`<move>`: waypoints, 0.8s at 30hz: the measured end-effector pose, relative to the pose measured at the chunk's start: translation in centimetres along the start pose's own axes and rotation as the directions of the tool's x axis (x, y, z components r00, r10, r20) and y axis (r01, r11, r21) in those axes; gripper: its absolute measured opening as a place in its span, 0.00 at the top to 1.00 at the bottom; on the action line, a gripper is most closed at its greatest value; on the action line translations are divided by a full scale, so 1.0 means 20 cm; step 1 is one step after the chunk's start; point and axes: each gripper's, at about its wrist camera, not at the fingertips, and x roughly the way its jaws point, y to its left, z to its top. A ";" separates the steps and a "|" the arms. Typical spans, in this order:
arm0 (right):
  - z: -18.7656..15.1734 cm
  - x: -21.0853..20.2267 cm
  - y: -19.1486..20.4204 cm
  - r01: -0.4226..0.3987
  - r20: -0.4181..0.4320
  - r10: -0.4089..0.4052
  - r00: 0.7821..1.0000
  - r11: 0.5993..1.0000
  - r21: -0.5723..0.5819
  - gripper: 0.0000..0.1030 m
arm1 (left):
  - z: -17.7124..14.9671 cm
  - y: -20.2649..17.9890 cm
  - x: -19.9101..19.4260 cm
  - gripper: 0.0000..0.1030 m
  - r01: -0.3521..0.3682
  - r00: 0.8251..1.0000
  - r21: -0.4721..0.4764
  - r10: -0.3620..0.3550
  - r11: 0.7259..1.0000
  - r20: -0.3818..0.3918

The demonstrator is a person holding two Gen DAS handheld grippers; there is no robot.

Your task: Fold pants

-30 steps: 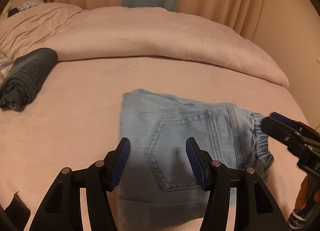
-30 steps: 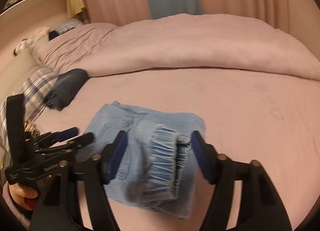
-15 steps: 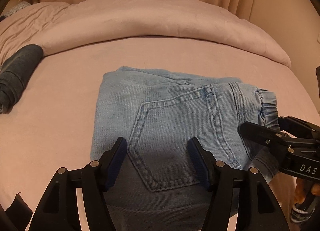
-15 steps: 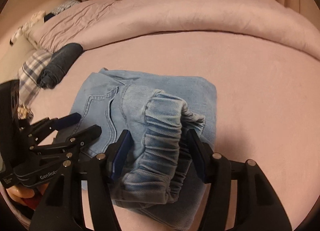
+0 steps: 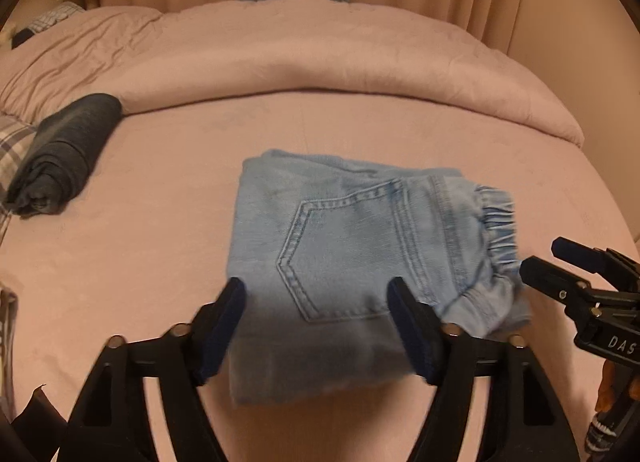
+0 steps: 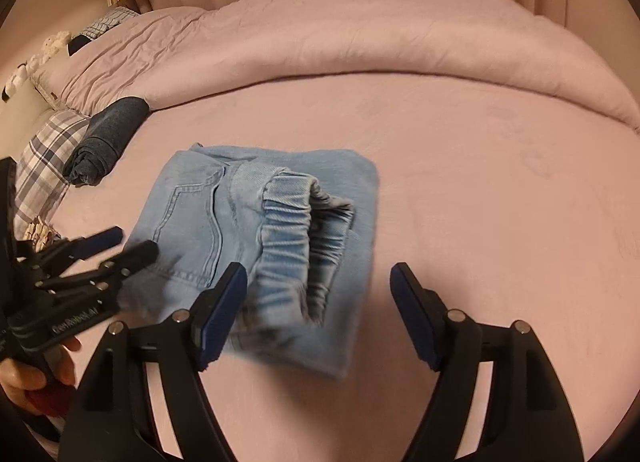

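Light-blue jeans (image 5: pixel 352 246) lie folded into a compact rectangle on the pink bed sheet (image 5: pixel 160 262), back pocket up and elastic waistband (image 6: pixel 288 238) bunched at the right end. My left gripper (image 5: pixel 315 284) hovers over their near edge with its jaws opening; the denim shows between the pads (image 5: pixel 224 322), but they do not press on it. My right gripper (image 6: pixel 318 278) is over the waistband end, jaws also opening, holding nothing. Each gripper shows in the other's view: the right gripper (image 5: pixel 544 258) and the left gripper (image 6: pixel 134 242).
A dark rolled garment (image 5: pixel 64 157) lies at the left beside a plaid pillow (image 6: pixel 44 165). A rolled pink duvet (image 5: pixel 320 53) runs across the back under curtains. A hand (image 6: pixel 24 378) holds the left gripper. Bare sheet stretches to the right of the jeans.
Both grippers first closed in low over the jeans, then drew back a little. Their jaws have spread wider. The waistband that sat between the right fingers now lies free.
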 end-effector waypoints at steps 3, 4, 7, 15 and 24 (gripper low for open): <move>-0.01 -0.09 0.01 0.012 0.014 -0.011 1.000 1.000 -0.023 0.24 | 0.00 0.00 -0.09 0.25 0.010 1.000 -0.015 -0.010 1.000 0.016; -0.01 -0.11 0.01 0.014 0.018 -0.014 1.000 0.999 -0.029 0.23 | 0.00 -0.01 -0.13 0.25 0.004 1.000 -0.017 -0.004 1.000 0.021; -0.02 -0.19 0.04 0.017 0.036 -0.016 0.999 0.999 -0.046 0.18 | 0.01 -0.03 -0.22 0.25 0.003 0.999 -0.028 -0.002 1.000 0.037; -0.04 -0.41 0.15 0.040 0.095 -0.028 0.995 0.991 -0.126 0.03 | 0.01 -0.04 -0.43 0.16 -0.020 0.998 -0.064 0.024 0.998 0.052; -0.04 -0.59 0.24 0.064 0.135 -0.041 0.990 0.983 -0.172 0.00 | -0.01 -0.03 -0.60 0.15 -0.075 0.994 -0.087 0.081 0.993 0.073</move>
